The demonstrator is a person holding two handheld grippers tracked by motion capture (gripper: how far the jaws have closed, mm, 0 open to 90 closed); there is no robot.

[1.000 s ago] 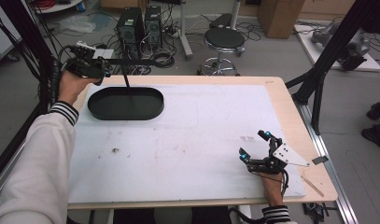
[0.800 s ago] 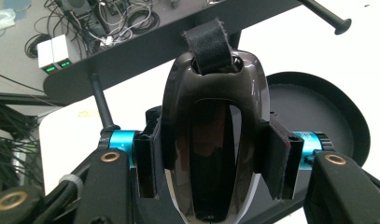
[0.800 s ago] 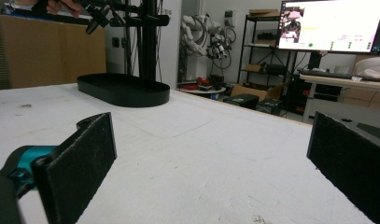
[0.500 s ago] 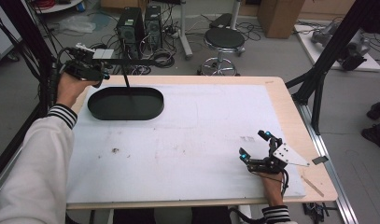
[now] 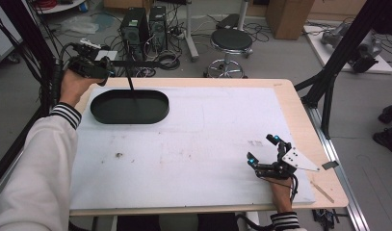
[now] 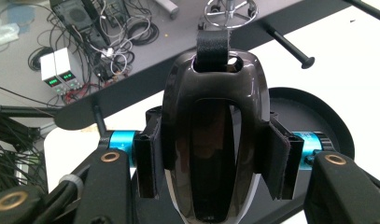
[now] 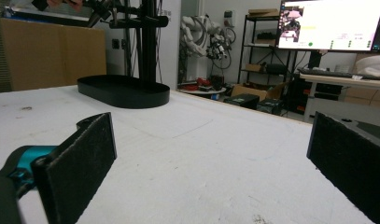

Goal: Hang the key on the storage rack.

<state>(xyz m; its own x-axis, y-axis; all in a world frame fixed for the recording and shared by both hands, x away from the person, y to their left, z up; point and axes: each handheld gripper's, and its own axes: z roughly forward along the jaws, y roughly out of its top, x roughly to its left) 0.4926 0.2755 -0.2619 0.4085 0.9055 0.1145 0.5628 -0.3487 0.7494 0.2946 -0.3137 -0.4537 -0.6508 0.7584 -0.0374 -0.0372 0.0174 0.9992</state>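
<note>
My left gripper (image 6: 213, 161) is shut on a glossy black oval object (image 6: 211, 135) with a black strap loop (image 6: 213, 46) at its top. Both pads press on its sides. In the high view the left gripper (image 5: 90, 67) is held up at the far left corner, beside the crossbar (image 5: 140, 63) of a black stand. The stand's post (image 5: 131, 85) rises from a black oval tray (image 5: 157, 108). In the left gripper view the loop sits close to the crossbar, near a peg (image 6: 290, 46). My right gripper (image 5: 261, 148) rests on the table near the right front, open with nothing between its pads (image 7: 80, 163).
A white mat (image 5: 208, 144) covers the wooden table. In the right gripper view the tray (image 7: 124, 93) and the stand's post (image 7: 148, 42) lie far ahead. Beyond the far edge are computer towers (image 5: 145, 24), cables and a stool (image 5: 231, 41). A black frame leg (image 5: 328, 82) stands at the right.
</note>
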